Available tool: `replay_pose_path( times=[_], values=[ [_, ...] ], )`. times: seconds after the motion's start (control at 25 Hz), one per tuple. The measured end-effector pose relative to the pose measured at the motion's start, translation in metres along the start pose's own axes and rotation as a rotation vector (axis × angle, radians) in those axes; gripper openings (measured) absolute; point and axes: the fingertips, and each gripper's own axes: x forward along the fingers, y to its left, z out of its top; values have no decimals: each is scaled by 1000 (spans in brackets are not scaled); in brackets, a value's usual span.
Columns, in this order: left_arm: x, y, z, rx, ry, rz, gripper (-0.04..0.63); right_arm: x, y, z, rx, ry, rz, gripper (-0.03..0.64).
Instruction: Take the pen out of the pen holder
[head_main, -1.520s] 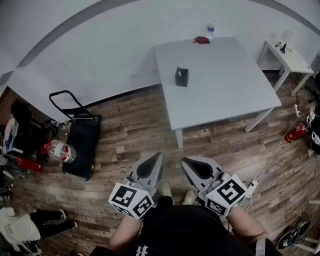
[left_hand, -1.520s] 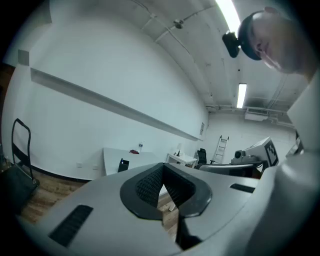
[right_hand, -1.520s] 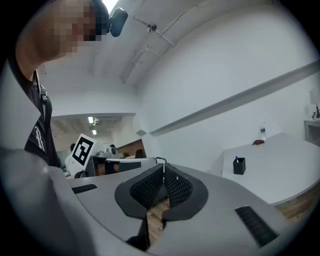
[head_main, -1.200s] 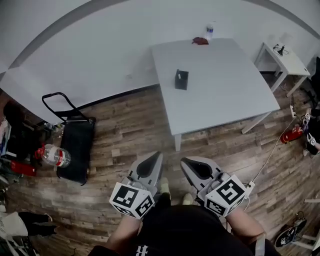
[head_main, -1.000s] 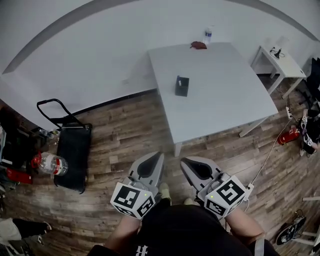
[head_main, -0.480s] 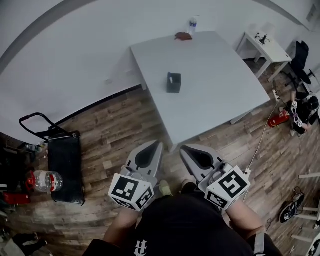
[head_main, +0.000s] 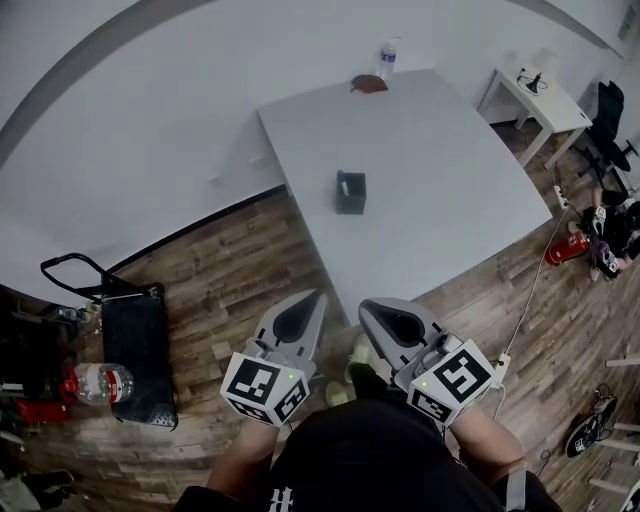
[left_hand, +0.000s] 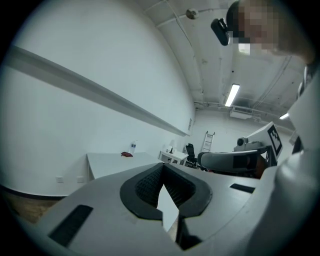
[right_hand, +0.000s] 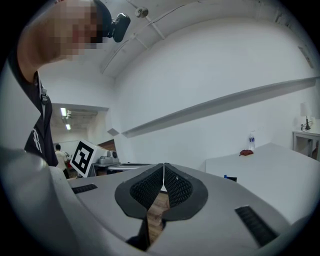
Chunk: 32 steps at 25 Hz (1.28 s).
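A: Holder status?
B: Holder (head_main: 350, 192) is a small dark box with an open top, upright on the white bench (head_main: 450, 170). It sits left of the bench's middle, away from every edge.
A: Pen?
B: Pen (right_hand: 225, 176) is in the holder. Right gripper view shows only a small blue tip over the rim. Head view gives just a pale speck in the opening.
A: Pen tilt?
B: Can't tell, too small in every view.
A: Holder leaning?
B: No, it sits flat on its base.
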Motion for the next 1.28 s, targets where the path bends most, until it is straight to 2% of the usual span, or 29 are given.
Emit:
replay_pose_path(
  times=[0.36,0.64,0.84,1.28],
  values=[
    [80,50,13,29,26,59,8,35,-65,20,17,-11,67,17],
    [131,73,17,35,48,55,8,48,-103,23,64,-1,64,17],
    [168,95,10,56,76,30,8,60,-127,25,92,0,29,17],
    [256,151,-30,36,172,-72,9,104,-180,18,164,65,-90,17]
  ],
)
